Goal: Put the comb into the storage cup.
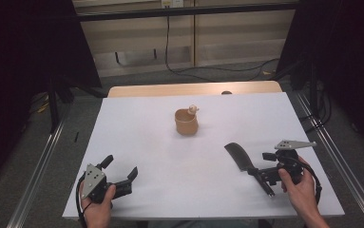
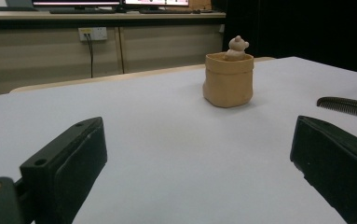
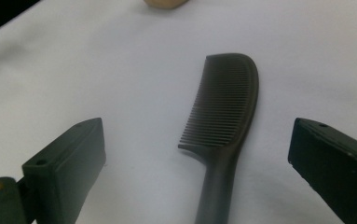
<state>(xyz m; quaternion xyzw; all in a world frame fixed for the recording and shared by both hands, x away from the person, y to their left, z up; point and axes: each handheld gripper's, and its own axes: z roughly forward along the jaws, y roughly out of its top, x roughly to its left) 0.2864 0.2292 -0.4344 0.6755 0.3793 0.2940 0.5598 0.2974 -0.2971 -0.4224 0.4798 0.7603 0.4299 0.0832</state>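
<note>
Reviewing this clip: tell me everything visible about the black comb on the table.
The black plastic-looking comb lies flat on the white table surface, toward the person's right. It has a rounded head with one row of fine teeth and a narrower straight handle. In the right gripper view the handle runs down between the right gripper's open fingers, neither touching it; the teeth face that view's left. In the high view the handle end points toward that gripper. It looks intact.

Matt black plastic comb (image 3: 227, 116), smooth tan holder (image 2: 228, 79), white matt table (image 1: 146, 142).
</note>
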